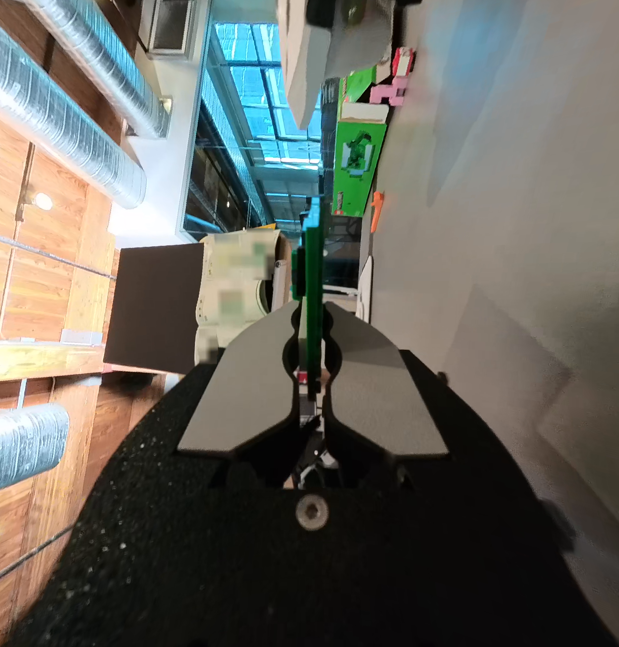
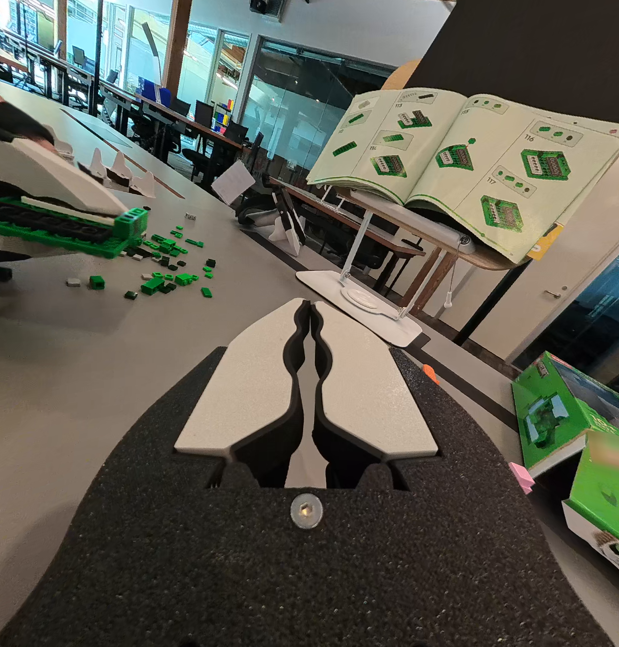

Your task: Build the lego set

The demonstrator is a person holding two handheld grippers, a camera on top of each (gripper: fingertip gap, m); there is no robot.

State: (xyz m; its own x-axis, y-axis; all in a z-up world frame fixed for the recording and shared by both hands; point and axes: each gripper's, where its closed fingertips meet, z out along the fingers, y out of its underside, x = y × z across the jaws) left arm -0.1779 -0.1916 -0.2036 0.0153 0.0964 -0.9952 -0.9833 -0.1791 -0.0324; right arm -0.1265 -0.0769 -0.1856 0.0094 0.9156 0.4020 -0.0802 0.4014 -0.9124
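Note:
My left gripper [image 1: 311, 310] is shut on a flat green lego assembly [image 1: 313, 266], which I see edge-on between the fingers. The left wrist view is turned sideways. In the right wrist view that same assembly [image 2: 56, 227], green with black plates on top, is held just above the table at the far left by the other gripper's white fingers [image 2: 56, 171]. My right gripper [image 2: 310, 304] is shut and empty, above the grey table [image 2: 91, 367]. Several loose green, black and grey bricks [image 2: 168, 259] lie scattered on the table beside the assembly.
An open instruction booklet [image 2: 458, 154] rests on a white stand [image 2: 364, 301] at the back right. Green set boxes [image 2: 553, 409] stand at the right edge, with a pink piece [image 2: 521, 472] and an orange brick separator [image 2: 430, 373] nearby. A pink lego figure [image 1: 388, 92] stands beyond the box [image 1: 357, 164].

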